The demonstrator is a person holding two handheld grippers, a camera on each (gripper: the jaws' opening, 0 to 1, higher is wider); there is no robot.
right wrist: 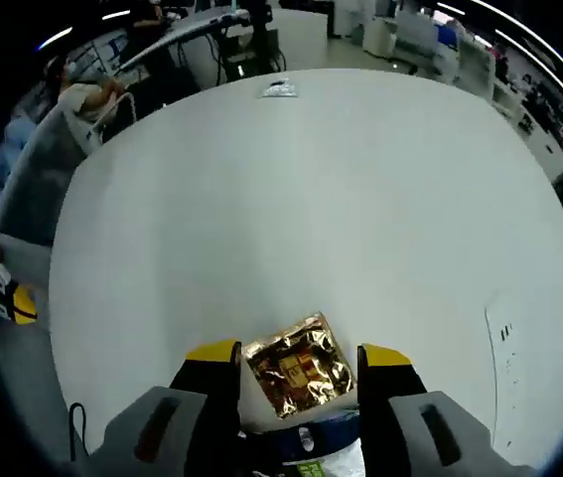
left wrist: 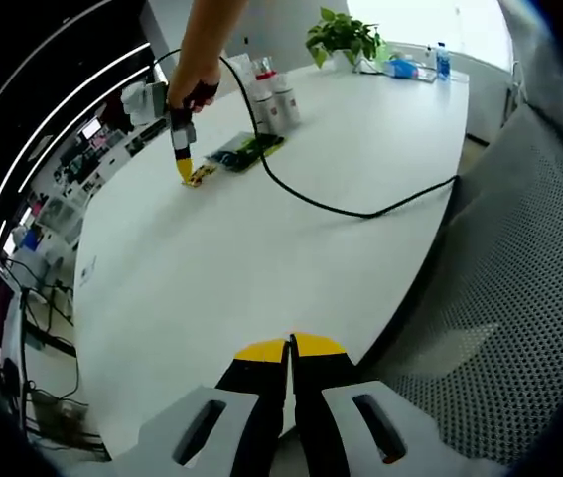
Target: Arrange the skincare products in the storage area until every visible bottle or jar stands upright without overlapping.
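Note:
My left gripper (left wrist: 291, 348) is shut with nothing in it, hovering over the near edge of the white table (left wrist: 211, 268). Far across the table a person's hand holds my right gripper (left wrist: 184, 171) tip-down over a gold foil sachet (left wrist: 200, 176). In the right gripper view the gripper (right wrist: 298, 354) is open, and the crinkled gold sachet (right wrist: 296, 373) lies flat on the table between its jaws. White bottles with red caps (left wrist: 273, 99) stand upright behind it. A dark green pack (left wrist: 246, 151) lies flat beside the sachet.
A black cable (left wrist: 341, 209) snakes across the table from the right gripper to the right edge. A potted plant (left wrist: 341, 35) and blue bottles (left wrist: 400, 68) stand at the far end. A grey mesh chair (left wrist: 519, 278) is close on the right. A small packet (right wrist: 279, 88) lies far off.

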